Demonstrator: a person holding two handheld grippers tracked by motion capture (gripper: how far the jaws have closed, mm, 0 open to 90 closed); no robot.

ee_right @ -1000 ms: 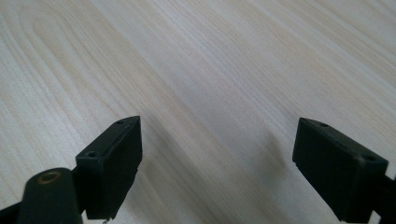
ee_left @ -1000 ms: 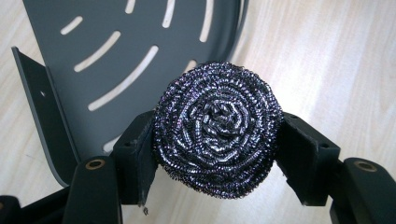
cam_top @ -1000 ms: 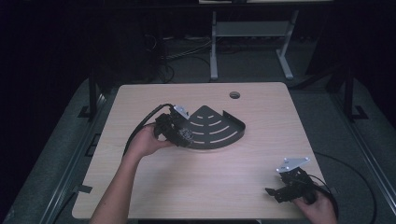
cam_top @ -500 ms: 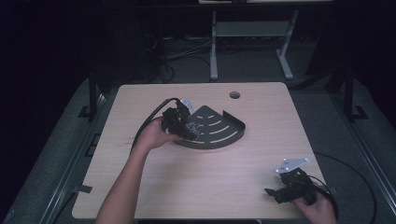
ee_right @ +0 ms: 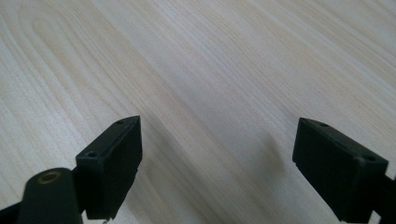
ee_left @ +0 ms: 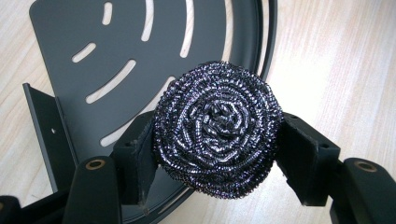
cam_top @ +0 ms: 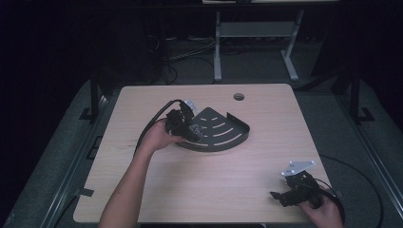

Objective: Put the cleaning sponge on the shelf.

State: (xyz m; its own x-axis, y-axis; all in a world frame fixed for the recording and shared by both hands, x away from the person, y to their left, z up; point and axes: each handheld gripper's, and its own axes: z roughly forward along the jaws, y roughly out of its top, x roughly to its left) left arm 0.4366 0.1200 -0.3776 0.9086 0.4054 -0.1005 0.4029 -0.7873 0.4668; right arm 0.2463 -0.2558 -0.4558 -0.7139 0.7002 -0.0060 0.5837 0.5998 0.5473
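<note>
In the high view, the person's left forearm comes up from the bottom edge, left of the middle, and reaches toward the centre of the wooden table. The left hand holds the left gripper at the left edge of a dark metal shelf, which has the shape of a quarter circle with curved slots and lies flat on the table, a little above the middle of the frame. In the left gripper view, the two black jaws press from both sides on a round steel scouring pad, so the tongs are closed on it; the pad sits in the middle of that frame, above the curved rim of the shelf, with the slotted plate at the upper left and bare wood at the right. A small round hole is in the table near its far edge. In the lower right of the high view, the right gripper rests low over the table in the right hand, well apart from the shelf, with its grey plate on top. In the right gripper view, its jaws stand wide apart with only the pale wood between them.
</note>
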